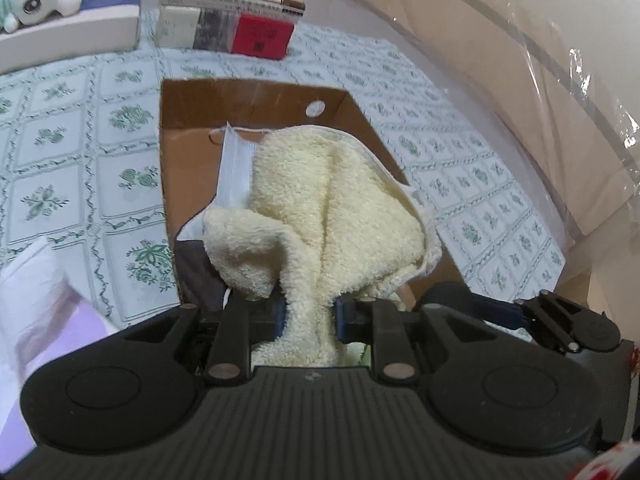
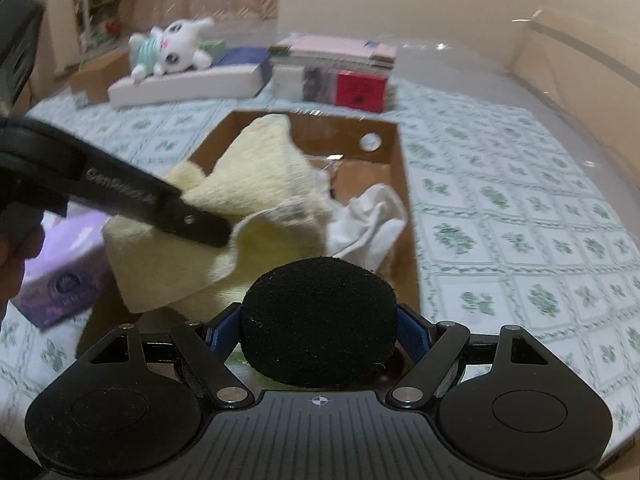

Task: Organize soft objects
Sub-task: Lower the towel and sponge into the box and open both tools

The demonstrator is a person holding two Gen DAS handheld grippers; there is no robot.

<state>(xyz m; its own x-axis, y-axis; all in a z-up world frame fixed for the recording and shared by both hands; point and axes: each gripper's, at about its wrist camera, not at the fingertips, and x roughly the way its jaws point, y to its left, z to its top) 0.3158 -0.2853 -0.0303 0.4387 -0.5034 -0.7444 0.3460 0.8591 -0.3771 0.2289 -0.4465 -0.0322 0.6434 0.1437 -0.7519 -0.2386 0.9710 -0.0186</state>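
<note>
Both tools are loaded: left hand-held gripper point(image 1: 308, 316) pinches the cream towel point(image 1: 336, 200) over the cardboard box point(image 1: 256, 100), right hand-held gripper point(image 2: 320, 332) clamps a black sponge point(image 2: 320, 320) (lower before releasing).

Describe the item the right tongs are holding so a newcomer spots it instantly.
Start at the open cardboard box on the floral tablecloth. Nearest the camera, the right tongs are shut on a black foam puck: round and dark, unlike the cream towel and white cloth behind it.
</note>
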